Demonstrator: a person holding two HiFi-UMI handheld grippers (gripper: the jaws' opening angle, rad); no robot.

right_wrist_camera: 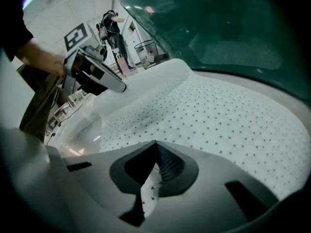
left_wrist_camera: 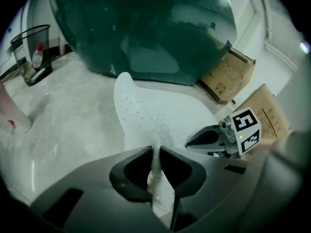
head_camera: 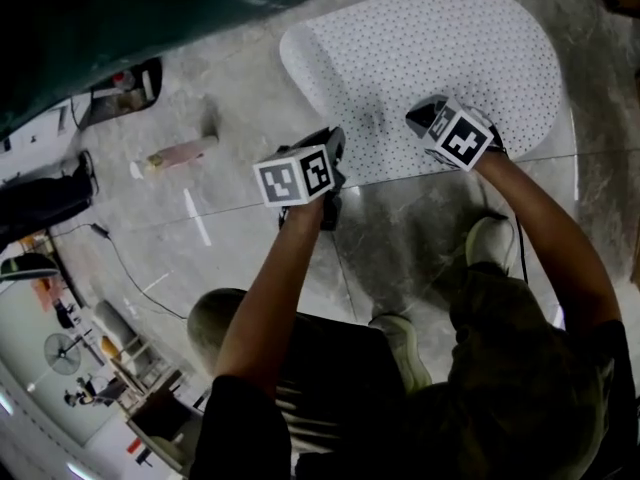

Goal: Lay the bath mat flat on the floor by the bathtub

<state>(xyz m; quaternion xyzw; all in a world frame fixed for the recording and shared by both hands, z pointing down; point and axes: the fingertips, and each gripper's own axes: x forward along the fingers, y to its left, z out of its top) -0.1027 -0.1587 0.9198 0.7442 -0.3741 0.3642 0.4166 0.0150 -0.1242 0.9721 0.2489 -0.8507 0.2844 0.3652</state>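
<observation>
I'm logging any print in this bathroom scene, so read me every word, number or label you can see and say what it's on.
No readable text anywhere.
Brown cardboard boxes: faint print, too blurred to read.
White bottle with red cap: any label too small to read.
Black-and-white marker cubes: square patterns only, not words.

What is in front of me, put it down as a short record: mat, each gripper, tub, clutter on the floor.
mat: white perforated bath mat, mostly spread on the floor beside the tub
left gripper: shut on the mat's near edge
right gripper: shut on the same edge, further right
tub: dark green bathtub, just beyond the mat
clutter: pinkish container lying on the floor; wire basket; cardboard boxes
</observation>
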